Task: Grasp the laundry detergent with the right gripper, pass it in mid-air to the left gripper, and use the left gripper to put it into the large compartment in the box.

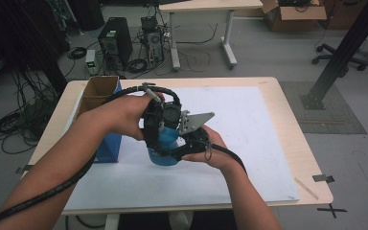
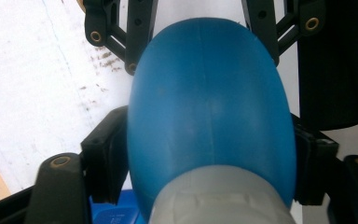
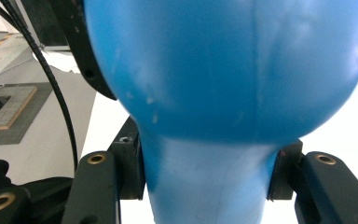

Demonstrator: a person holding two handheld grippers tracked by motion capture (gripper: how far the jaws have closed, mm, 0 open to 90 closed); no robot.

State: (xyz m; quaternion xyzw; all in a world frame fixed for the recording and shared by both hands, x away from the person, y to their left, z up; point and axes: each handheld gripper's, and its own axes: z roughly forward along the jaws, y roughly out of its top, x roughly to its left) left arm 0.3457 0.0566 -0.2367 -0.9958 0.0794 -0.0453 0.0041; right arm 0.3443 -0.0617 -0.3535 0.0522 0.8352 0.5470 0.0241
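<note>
A blue rubber bulb (image 1: 166,142) with a paler neck is held just above the white sheet, between both hands at the table's middle. My left gripper (image 1: 156,139) comes from the left and is shut on the bulb's wide body (image 2: 209,116); its black pads (image 2: 103,161) press both sides. My right gripper (image 1: 184,147) comes from the right and is shut on the neck (image 3: 209,182), with its pads (image 3: 131,170) on either side. The right gripper's jaws appear at the top of the left gripper view, around the bulb's far end.
A white sheet (image 1: 249,134) covers most of the wooden table (image 1: 292,143). An open cardboard box (image 1: 97,94) and a blue box (image 1: 109,146) stand at the left edge, close to my left forearm. Computers and cables lie on the floor beyond.
</note>
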